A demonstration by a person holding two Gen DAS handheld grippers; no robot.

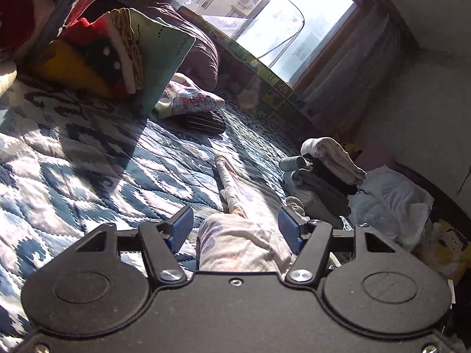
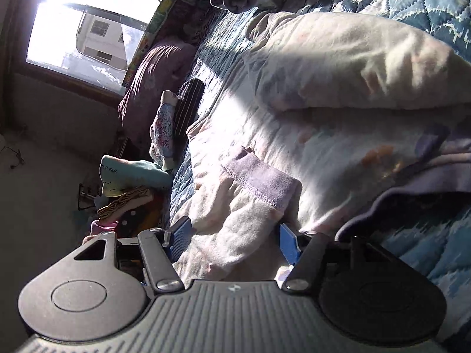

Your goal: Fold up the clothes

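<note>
A pale printed garment (image 1: 235, 244) lies spread on the bed's blue quilt (image 1: 88, 176), and both tools are down at it. In the left wrist view the left gripper (image 1: 235, 226) has its blue fingers (image 1: 181, 225) spread wide, one on each side of a fold of the cloth that runs away toward the far end of the bed; the pads do not press it, so nothing is gripped. In the right wrist view the right gripper (image 2: 232, 235) is likewise released, its fingers (image 2: 179, 236) straddling a sleeve or leg end with a purple cuff (image 2: 262, 182), the cloth bunched between them but not pinched.

The step in hand looks like taking hold for a fold. To do it well, each tool should push forward until the fabric sits deep between the pads, then close on the top layers only, without catching the quilt. Both should lift together and evenly so the cloth does not twist. A stack of folded clothes (image 1: 326, 173) lies near on the right and another pile (image 1: 117, 58) sits at the far left; the fold should stay clear of both.
</note>
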